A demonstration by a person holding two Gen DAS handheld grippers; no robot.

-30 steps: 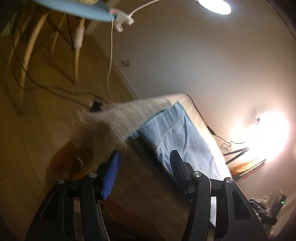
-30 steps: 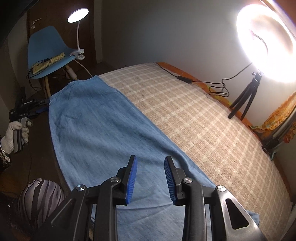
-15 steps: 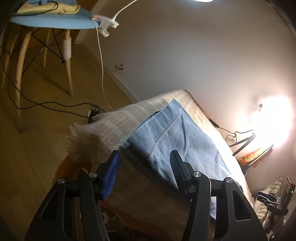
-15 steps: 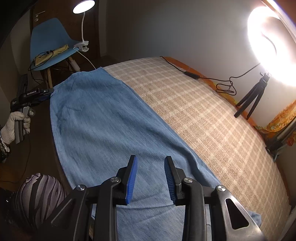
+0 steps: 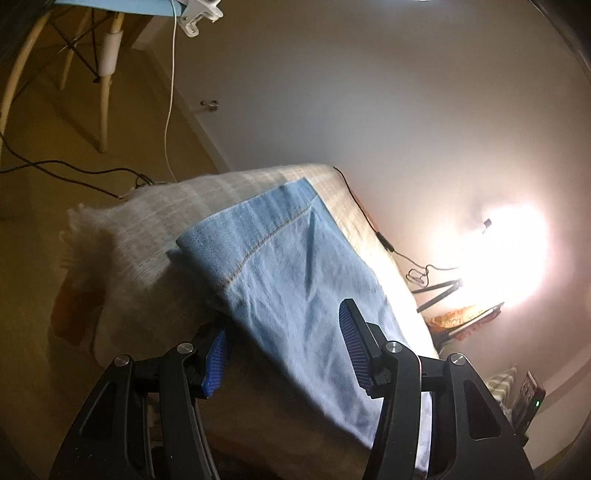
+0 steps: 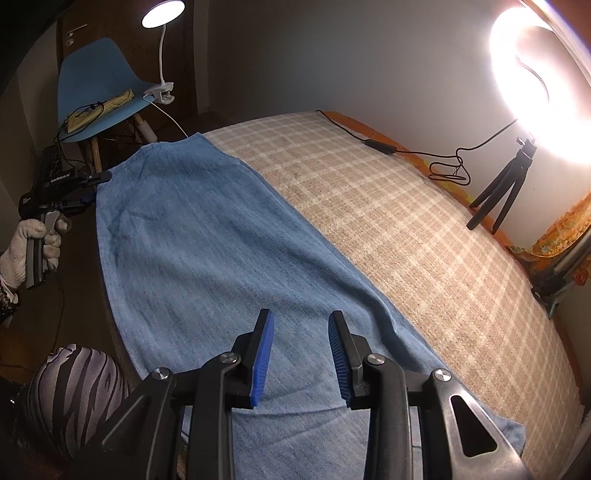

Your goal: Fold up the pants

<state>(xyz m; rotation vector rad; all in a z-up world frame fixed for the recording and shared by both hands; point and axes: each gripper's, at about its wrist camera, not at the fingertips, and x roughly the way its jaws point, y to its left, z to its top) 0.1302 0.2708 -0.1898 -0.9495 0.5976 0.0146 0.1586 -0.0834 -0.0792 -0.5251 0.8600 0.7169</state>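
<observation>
Light blue denim pants [image 6: 207, 236] lie flat lengthwise on the plaid bed cover [image 6: 406, 221]. In the left wrist view the pants' hemmed end [image 5: 288, 266] hangs at the bed's corner. My left gripper [image 5: 284, 350] is open, with the cloth edge between its blue pads, not clamped. It also shows in the right wrist view [image 6: 88, 184] at the pants' far left edge, held by a gloved hand. My right gripper [image 6: 299, 354] is open and empty, hovering just above the near part of the pants.
A blue chair [image 6: 96, 88] with a clip lamp [image 6: 162, 11] stands beyond the bed's far end. A ring light on a tripod [image 6: 502, 192] and a cable [image 6: 384, 147] sit at the bed's right side. A striped knee [image 6: 77, 391] is at lower left.
My left gripper has moved in toward the pants' end, which now lies between its fingers. My right gripper has barely moved.
</observation>
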